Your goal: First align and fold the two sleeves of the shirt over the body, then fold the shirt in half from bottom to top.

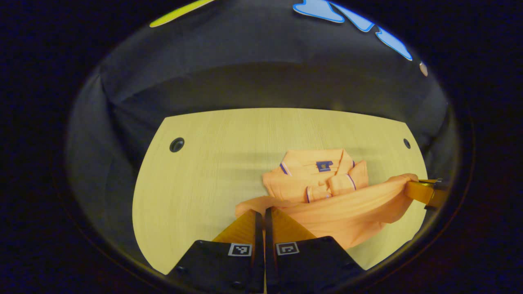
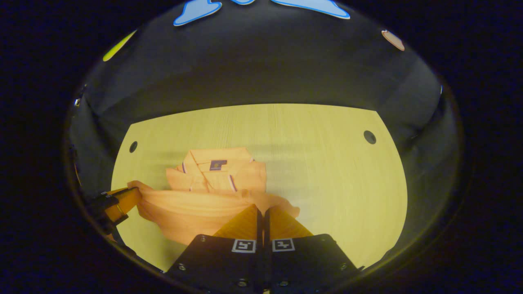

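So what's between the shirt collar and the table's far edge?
Bare wooden table. In the right gripper view, nothing lies between the orange shirt collar and the far edge; the left gripper view shows the same.

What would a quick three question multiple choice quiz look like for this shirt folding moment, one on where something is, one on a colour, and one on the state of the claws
1. Where does the shirt lie?
A. on the wooden table
B. on the floor
C. on a hanger

2. What colour is the shirt?
A. green
B. orange
C. white

3. What are the two claws doing?
A. both open above the table
B. one open, one shut
C. both shut on the shirt's bottom edge, lifting it

Answers:
1 A, the collar end rests flat on the table.
2 B, the cloth is orange with dark trim.
3 C, the left claw and right claw each have fingers closed with cloth pinched at the tips, and the hem hangs raised between them.
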Motion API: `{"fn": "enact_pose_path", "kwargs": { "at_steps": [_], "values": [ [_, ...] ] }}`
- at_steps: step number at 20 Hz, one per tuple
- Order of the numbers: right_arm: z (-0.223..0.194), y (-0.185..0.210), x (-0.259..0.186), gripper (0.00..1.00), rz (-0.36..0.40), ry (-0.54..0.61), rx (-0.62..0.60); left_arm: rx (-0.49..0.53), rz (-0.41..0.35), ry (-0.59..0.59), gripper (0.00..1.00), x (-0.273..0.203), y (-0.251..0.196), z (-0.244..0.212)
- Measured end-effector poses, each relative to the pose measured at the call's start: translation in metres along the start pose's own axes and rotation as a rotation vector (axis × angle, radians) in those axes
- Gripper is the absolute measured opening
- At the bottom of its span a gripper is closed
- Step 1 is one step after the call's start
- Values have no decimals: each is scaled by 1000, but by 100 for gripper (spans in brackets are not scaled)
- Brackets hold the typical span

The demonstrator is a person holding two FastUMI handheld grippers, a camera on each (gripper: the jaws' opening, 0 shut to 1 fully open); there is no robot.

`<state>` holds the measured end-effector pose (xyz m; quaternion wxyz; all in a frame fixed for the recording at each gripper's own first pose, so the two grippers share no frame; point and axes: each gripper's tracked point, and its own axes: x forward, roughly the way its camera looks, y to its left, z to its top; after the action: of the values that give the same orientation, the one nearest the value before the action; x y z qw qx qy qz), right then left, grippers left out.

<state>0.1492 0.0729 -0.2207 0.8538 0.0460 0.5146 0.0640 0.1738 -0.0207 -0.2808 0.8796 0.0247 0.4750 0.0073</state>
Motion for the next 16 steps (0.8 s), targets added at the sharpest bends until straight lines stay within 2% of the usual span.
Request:
{"fn": "enact_pose_path", "kwargs": {
  "at_steps": [7, 15, 16],
  "values": [
    [57, -1, 46, 0, -20, -154, 4, 9, 1, -178, 7, 52, -7, 53],
    [97, 0, 92, 0, -51, -314, 8, 35, -14, -328, 7, 98, -16, 87],
    [102, 0, 94, 0, -59, -341, 3, 34, -12, -358, 10, 102, -16, 94]
  ]
}}
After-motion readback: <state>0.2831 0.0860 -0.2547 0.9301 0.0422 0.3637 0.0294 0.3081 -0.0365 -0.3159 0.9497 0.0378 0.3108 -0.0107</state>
